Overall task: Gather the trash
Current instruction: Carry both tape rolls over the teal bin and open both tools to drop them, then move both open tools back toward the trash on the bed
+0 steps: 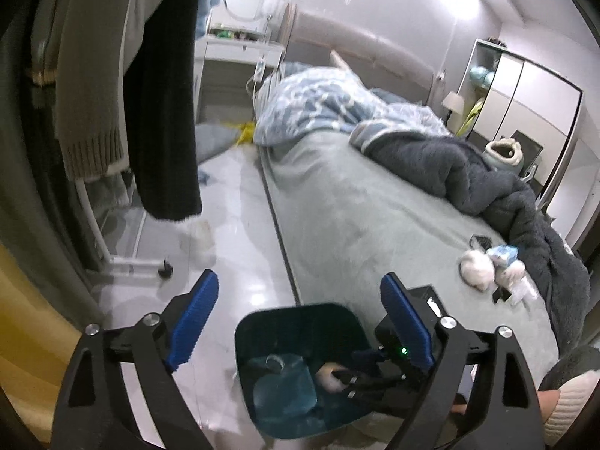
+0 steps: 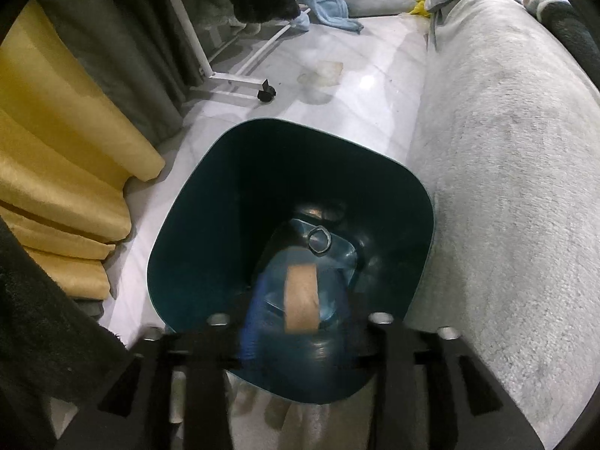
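The right claw (image 2: 300, 300) hung over the mouth of the teal trash bin (image 2: 180, 217) beside the bed (image 2: 506, 150), pinching a cardboard tube (image 2: 301, 300) so that, by my judgement, a release would drop it inside onto the clear plastic bottle (image 2: 318, 247) already there. The left claw (image 1: 300, 318) stood spread and empty above the bin, facing the crumpled tissues (image 1: 478, 268) and wrappers (image 1: 504, 255) remaining on the bed. Motion blur obscured the right claw's fingers, and the wrappers were too small to identify.
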`<control>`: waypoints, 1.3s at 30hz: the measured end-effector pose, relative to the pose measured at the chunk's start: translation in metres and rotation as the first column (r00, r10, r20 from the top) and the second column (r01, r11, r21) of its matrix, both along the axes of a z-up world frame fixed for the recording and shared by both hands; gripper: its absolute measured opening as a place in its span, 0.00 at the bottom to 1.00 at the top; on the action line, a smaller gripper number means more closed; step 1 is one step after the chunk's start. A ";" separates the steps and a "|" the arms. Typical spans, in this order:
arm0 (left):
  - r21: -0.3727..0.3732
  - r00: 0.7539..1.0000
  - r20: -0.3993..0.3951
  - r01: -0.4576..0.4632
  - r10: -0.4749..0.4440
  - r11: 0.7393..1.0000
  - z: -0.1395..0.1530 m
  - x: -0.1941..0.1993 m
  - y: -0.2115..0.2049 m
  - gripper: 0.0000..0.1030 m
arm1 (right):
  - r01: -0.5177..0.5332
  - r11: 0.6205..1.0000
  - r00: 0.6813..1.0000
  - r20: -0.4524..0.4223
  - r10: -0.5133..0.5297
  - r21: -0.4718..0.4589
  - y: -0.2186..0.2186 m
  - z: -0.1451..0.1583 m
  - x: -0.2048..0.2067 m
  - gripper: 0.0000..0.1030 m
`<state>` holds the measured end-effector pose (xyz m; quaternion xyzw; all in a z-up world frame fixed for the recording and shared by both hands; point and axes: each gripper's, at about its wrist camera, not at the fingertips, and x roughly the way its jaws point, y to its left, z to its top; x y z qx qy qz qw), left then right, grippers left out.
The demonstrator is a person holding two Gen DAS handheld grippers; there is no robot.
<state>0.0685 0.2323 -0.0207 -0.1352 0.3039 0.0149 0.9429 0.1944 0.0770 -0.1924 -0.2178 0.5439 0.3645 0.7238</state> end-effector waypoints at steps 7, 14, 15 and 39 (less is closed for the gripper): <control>0.028 0.992 0.126 0.020 -0.023 0.999 0.027 -0.009 -0.013 0.92 | 0.007 0.996 1.000 0.025 -0.009 0.087 -0.011 0.031 -0.004 0.62; 0.055 0.977 0.209 0.032 -0.043 0.998 0.044 -0.014 -0.029 0.94 | 0.002 0.986 0.990 0.140 -0.026 0.165 -0.031 0.073 -0.011 0.73; 0.060 0.975 0.216 0.035 -0.047 0.998 0.046 -0.013 -0.033 0.94 | 0.008 0.984 0.987 0.154 -0.036 0.176 -0.035 0.078 -0.009 0.75; 0.060 0.958 0.212 0.184 -0.192 0.981 0.046 0.020 -0.135 0.95 | 0.088 0.966 0.901 0.394 -0.181 0.242 -0.174 0.149 0.000 0.85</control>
